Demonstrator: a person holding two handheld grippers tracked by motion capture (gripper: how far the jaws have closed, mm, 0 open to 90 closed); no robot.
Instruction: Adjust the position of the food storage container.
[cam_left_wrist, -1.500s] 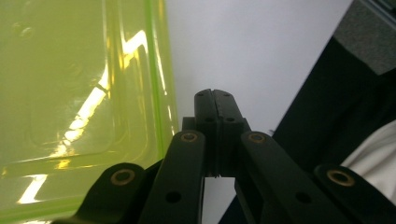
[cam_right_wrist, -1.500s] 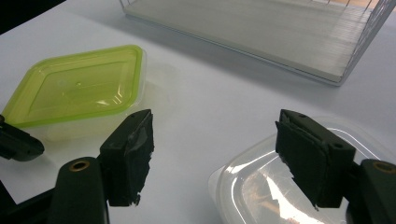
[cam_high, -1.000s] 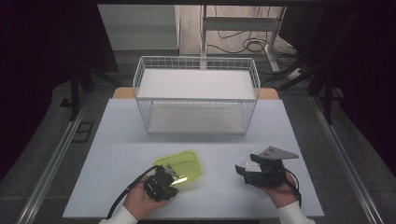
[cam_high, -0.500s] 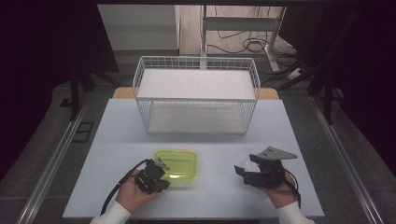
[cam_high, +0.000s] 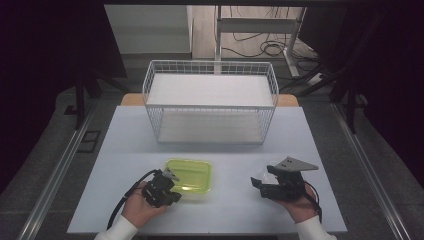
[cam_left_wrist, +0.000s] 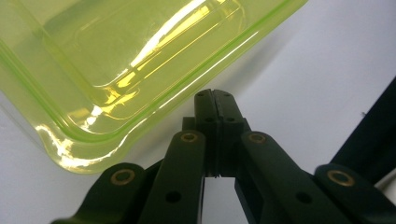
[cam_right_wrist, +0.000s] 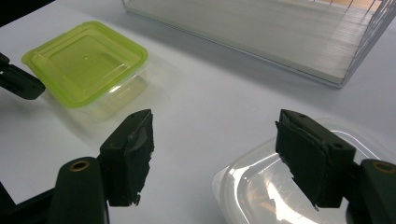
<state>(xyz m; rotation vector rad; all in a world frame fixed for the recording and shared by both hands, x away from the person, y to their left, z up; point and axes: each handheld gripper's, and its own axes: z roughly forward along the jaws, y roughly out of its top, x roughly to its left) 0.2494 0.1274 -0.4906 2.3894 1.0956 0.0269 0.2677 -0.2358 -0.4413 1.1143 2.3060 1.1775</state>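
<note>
My left gripper sits lower left of the high view, jaws pressed together just beside the green container — gripping nothing. My right gripper, lower right, is spread wide over a clear lid.

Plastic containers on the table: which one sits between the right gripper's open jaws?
The clear container, at the right gripper. The yellow-green container sits apart, beside the left gripper.
</note>
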